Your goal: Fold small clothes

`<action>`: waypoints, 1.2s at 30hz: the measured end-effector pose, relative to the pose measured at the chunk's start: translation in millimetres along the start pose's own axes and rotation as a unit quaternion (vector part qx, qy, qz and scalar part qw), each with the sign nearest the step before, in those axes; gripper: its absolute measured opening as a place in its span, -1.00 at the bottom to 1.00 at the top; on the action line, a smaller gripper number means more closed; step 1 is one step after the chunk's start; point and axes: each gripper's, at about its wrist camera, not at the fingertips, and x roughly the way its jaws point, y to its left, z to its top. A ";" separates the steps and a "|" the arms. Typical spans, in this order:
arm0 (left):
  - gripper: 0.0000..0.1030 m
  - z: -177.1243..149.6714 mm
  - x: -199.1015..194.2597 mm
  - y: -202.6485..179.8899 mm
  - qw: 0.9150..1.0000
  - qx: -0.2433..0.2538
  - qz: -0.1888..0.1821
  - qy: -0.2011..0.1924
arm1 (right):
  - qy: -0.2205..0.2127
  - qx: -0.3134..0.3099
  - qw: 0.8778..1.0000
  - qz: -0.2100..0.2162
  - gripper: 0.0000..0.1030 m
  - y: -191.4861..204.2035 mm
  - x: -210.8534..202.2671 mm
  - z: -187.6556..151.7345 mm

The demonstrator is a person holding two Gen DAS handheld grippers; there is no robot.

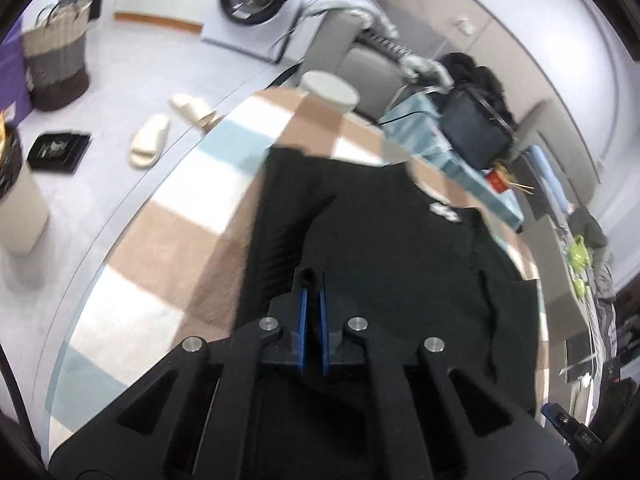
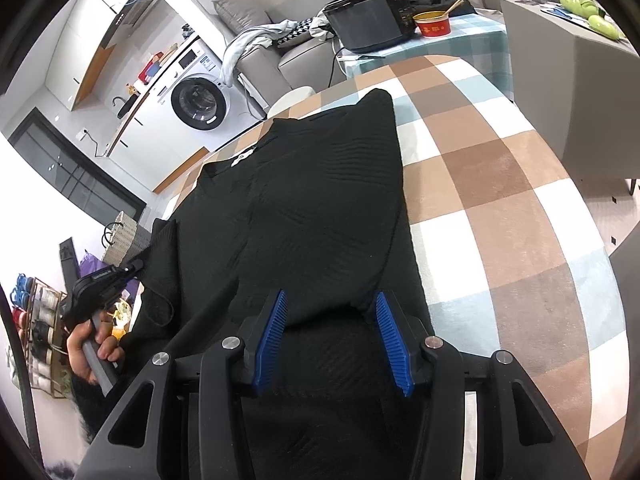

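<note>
A black knit sweater (image 1: 392, 248) lies spread on a round table with a checked cloth (image 1: 172, 232). In the left wrist view my left gripper (image 1: 313, 280) has its blue pads nearly together, pinching a fold of the sweater at its near edge. In the right wrist view the sweater (image 2: 320, 200) lies lengthwise, collar with white label away from me. My right gripper (image 2: 332, 304) is open, its blue pads on either side of a raised fold at the sweater's near end. The left gripper (image 2: 108, 280) shows at the left edge, held by a hand at the sweater's left side.
A washing machine (image 1: 256, 4) stands behind the table, with slippers (image 1: 148, 140) and a woven basket (image 1: 56, 64) on the floor. A second table (image 2: 420, 46) holds a black appliance (image 2: 368, 20) and a red bowl (image 2: 434, 26). A sofa with clothes stands behind.
</note>
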 end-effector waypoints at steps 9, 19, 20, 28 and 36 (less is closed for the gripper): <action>0.16 8.0 -39.7 -107.0 0.990 0.113 -0.076 -0.033 | -0.007 -0.001 1.000 -0.004 -0.07 3.3 -9.3 -2.4; 0.41 -39.2 -49.5 -58.7 0.995 0.099 -0.025 -0.006 | -0.003 -0.002 1.000 -0.006 -0.06 0.3 -11.2 -10.1; 0.41 -45.8 -47.2 -52.4 0.995 0.098 -0.017 0.002 | -0.002 -0.003 1.000 -0.005 -0.06 1.1 -10.3 -10.4; 0.42 -85.8 -54.5 -5.0 0.995 0.088 0.044 0.026 | 0.023 -0.015 0.999 -0.024 0.12 3.4 1.4 -14.2; 0.45 -123.1 -93.5 41.3 0.988 0.102 0.111 0.025 | 0.023 -0.058 0.996 -0.062 0.39 -2.3 -22.4 -33.0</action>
